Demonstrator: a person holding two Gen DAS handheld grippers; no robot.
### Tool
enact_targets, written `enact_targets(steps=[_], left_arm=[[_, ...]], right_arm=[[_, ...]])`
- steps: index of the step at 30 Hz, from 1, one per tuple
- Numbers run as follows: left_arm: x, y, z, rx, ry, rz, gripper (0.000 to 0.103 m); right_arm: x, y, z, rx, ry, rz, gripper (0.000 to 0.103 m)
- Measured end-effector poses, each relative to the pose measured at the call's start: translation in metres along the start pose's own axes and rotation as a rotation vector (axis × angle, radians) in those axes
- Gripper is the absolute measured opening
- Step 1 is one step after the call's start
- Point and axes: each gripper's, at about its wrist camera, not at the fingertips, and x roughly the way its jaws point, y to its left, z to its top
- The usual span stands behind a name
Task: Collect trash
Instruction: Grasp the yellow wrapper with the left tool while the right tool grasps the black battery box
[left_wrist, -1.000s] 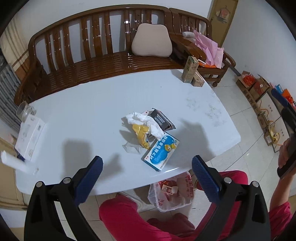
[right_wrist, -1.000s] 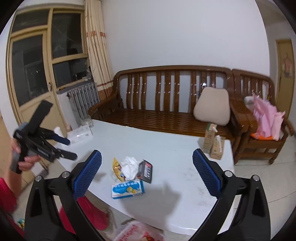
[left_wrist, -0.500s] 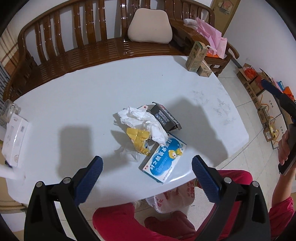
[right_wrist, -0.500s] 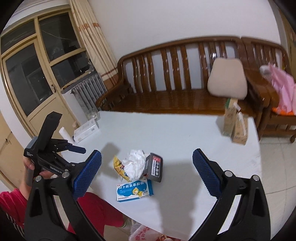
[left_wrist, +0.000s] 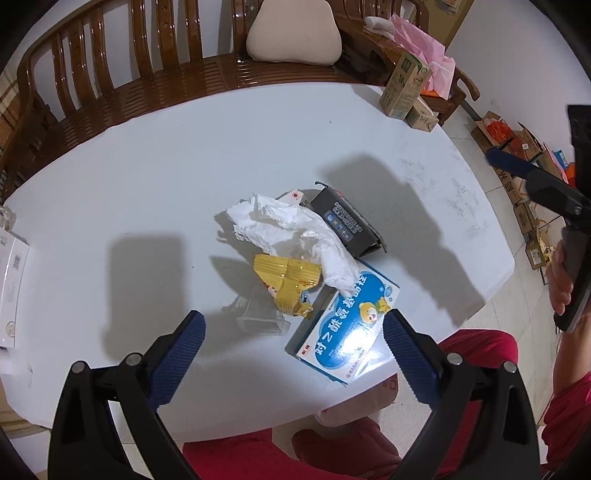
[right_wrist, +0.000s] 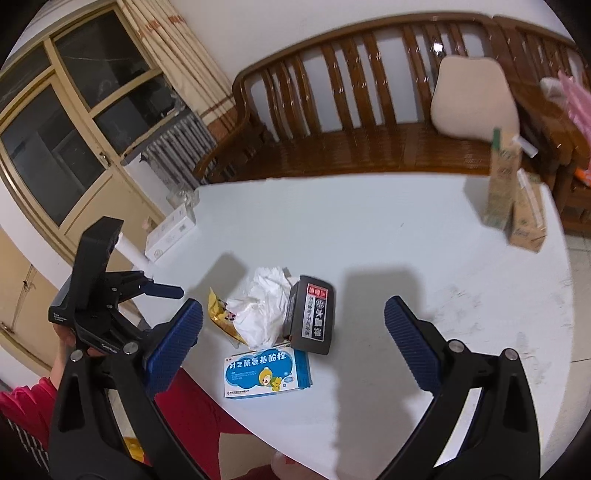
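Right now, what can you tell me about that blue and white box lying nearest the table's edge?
The blue and white box is a flat cardboard carton, apparently closed, printed with Chinese characters and a small yellow cartoon bear. It lies flat, face up, close to the near edge of the white table. The crumpled white tissue drapes onto its far corner, and the yellow wrapper lies right beside it. In the right wrist view the dark box sits against its far side. Neither gripper touches it.
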Motion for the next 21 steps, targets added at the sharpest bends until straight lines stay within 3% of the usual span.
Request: enact_targets(steps=[10, 21], left_arm=[[0.025, 0.005, 0.005, 0.025, -0.007, 0.013, 0.094], [0.043, 0.006, 0.006, 0.047, -0.016, 0.014, 0.091]], right_arm=[[0.077, -0.027, -0.002, 0.082, 0.17, 0.107, 0.096], [0.126, -0.049, -0.011, 0.159, 0.254, 0.162, 0.096]])
